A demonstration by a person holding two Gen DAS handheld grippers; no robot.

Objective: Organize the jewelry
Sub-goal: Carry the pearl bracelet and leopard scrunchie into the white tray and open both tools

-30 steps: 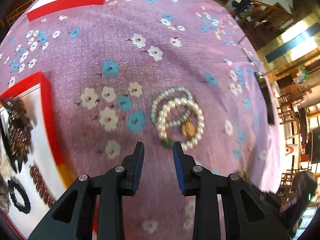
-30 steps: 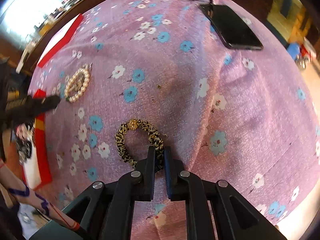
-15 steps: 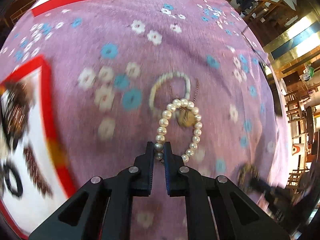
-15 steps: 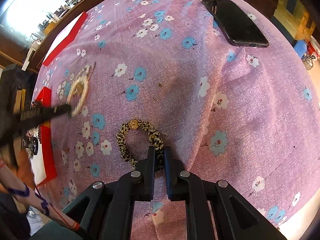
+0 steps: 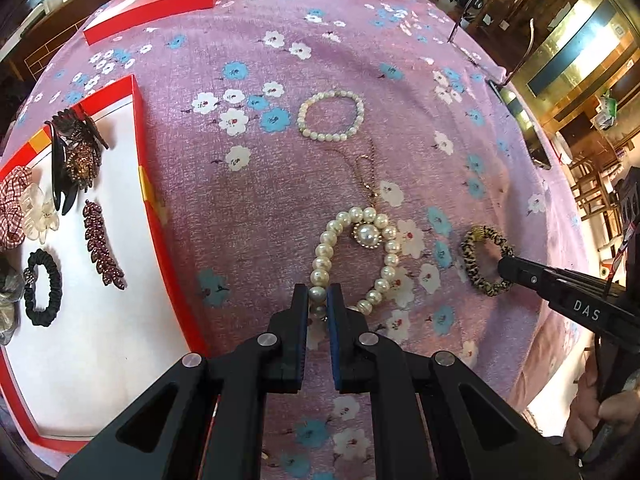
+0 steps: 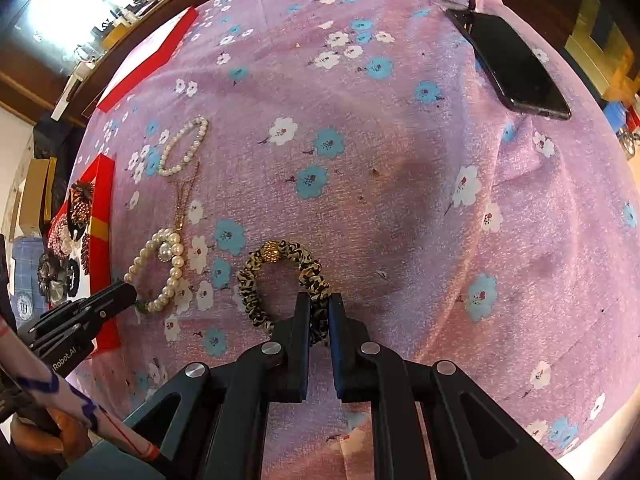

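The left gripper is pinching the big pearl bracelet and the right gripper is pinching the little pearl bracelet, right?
Not quite. The left gripper does pinch the big pearl bracelet, but the right gripper is pinching the leopard-print scrunchie, as the right wrist view shows. The little pearl bracelet lies untouched on the cloth.

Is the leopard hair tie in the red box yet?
No, it is out. The leopard hair tie lies on the purple cloth, pinched by the right gripper, apart from the red box.

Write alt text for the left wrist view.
The left gripper has its jaws shut on a large pearl bracelet on a purple floral tablecloth. A red tray of hair accessories lies left; the right gripper grips a leopard-print scrunchie right.
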